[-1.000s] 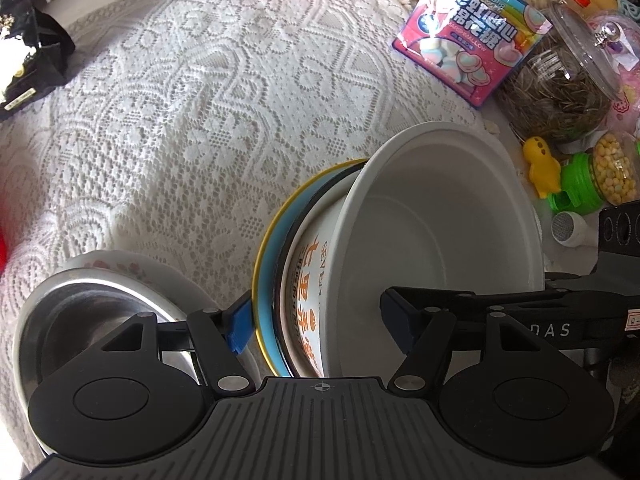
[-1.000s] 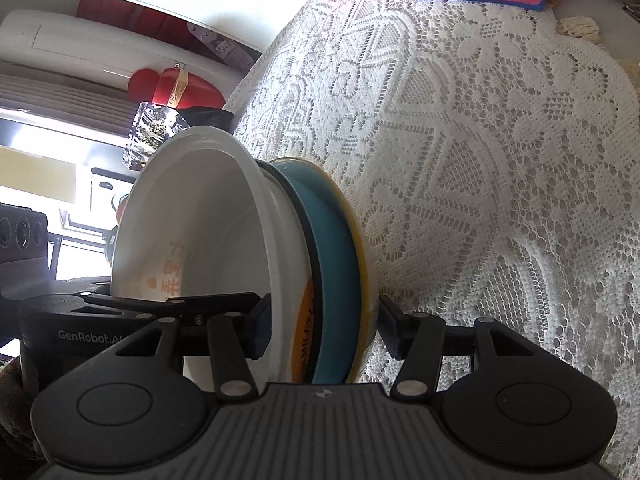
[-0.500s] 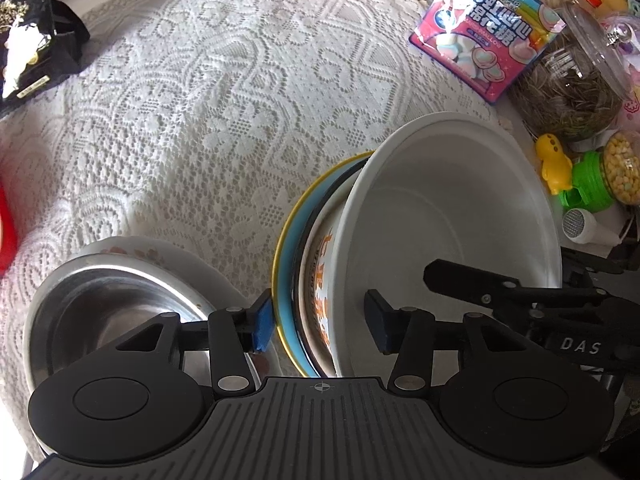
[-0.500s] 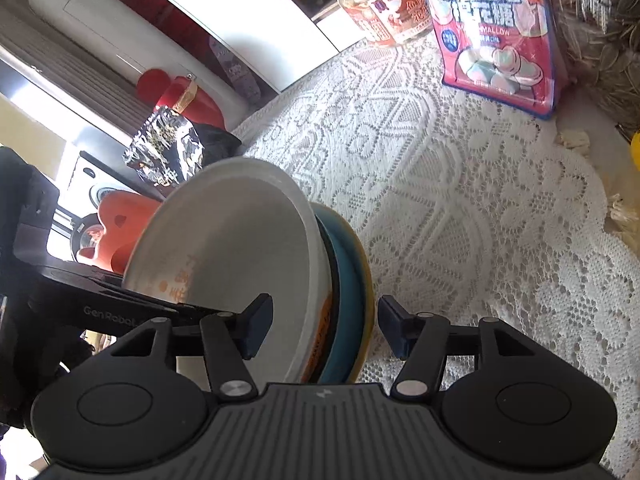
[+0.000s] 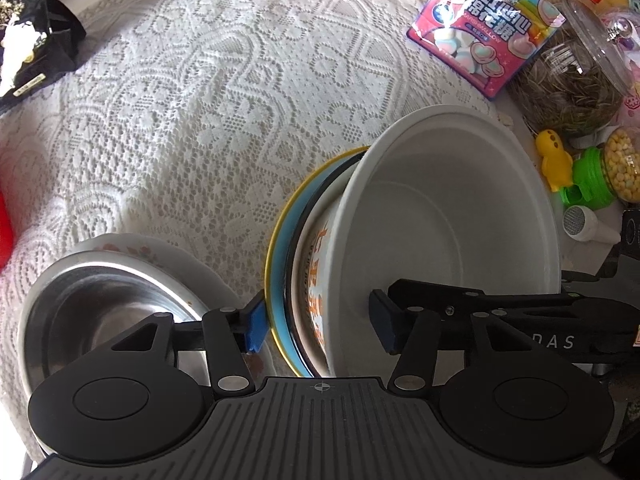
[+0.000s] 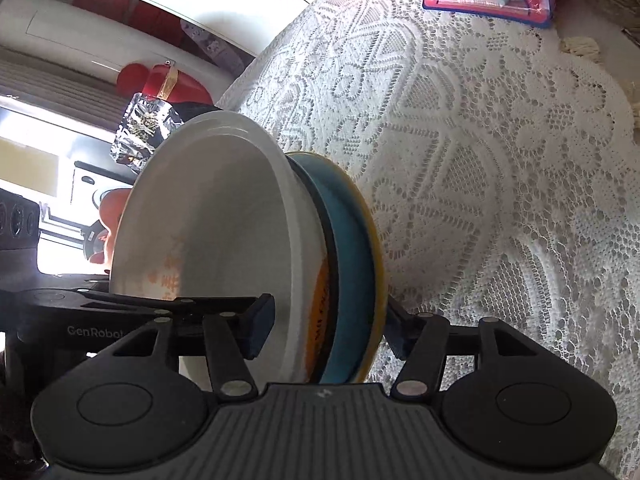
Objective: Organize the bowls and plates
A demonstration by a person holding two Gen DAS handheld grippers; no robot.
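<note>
My left gripper (image 5: 316, 326) points steeply down, its jaws opening, straddling the stacked dishes. My right gripper (image 6: 330, 328) angles down, pads pressed on both sides of them.

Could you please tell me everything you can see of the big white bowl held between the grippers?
The white bowl is deep, plain and matte inside, with a thick rolled rim and orange lettering on its outer wall. It is tipped on edge, nested against a blue plate with a yellow rim, above the lace tablecloth. The right gripper clamps bowl and plate together; the left gripper straddles them too, its jaws opening.
</note>
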